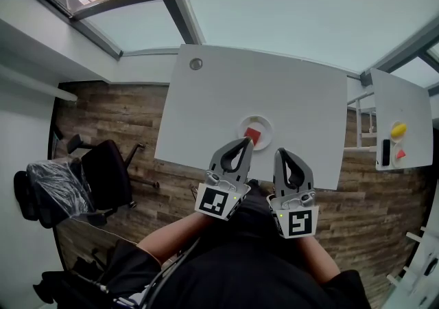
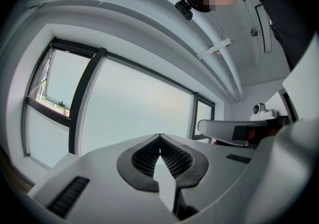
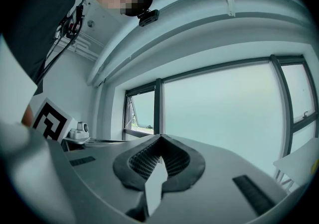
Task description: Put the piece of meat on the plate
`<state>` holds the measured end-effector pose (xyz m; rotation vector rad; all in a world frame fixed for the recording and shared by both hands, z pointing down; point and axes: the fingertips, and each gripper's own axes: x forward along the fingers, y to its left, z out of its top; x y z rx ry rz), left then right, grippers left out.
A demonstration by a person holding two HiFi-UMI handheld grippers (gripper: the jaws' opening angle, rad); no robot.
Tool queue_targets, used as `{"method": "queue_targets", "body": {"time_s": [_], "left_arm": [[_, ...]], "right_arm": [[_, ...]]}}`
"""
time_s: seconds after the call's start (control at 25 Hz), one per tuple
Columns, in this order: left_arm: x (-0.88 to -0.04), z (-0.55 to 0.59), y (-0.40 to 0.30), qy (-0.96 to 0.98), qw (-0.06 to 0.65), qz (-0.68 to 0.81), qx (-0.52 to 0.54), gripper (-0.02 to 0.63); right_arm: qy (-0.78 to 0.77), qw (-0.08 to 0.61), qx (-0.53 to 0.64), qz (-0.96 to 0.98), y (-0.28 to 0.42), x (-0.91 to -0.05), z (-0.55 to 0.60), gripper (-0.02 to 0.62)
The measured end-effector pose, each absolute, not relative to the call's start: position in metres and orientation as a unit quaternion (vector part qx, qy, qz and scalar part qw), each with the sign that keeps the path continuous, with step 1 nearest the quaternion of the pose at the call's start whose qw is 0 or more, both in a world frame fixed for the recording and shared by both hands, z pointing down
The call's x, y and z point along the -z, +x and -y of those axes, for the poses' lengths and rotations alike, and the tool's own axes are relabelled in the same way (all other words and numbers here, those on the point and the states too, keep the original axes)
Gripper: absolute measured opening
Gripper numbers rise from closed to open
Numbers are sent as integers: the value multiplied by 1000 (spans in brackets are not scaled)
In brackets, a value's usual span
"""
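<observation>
In the head view a red piece of meat (image 1: 252, 136) lies on a small white round plate (image 1: 264, 121) near the front edge of a white table (image 1: 288, 95). My left gripper (image 1: 247, 141) is shut and empty, its tip at the near rim of the plate, right beside the meat. Just to the right, my right gripper (image 1: 280, 153) is also shut and empty, over the table's front edge. In the left gripper view the left gripper (image 2: 159, 139) has its jaws together with nothing between them. The right gripper (image 3: 160, 139) looks the same in its own view. Both views face large windows.
A black office chair (image 1: 103, 170) stands on the wooden floor at the left. A second white table (image 1: 411, 105) at the right carries a yellow object (image 1: 398, 129), a small red one (image 1: 400, 154) and a dark one (image 1: 385, 153). A round grommet (image 1: 196, 64) sits at the main table's far corner.
</observation>
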<state>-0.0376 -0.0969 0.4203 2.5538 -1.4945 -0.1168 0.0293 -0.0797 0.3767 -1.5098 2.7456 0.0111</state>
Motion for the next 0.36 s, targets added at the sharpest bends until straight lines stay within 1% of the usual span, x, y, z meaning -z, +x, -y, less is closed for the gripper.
{"method": "queue_targets", "body": {"time_s": [0.16, 0.36], "left_arm": [[-421, 100, -38, 856, 102, 506, 23, 5], [-423, 101, -36, 856, 98, 507, 23, 5]], "right_arm": [[-480, 0, -3, -877, 30, -380, 82, 3], [-481, 4, -1, -877, 33, -380, 86, 3]]}}
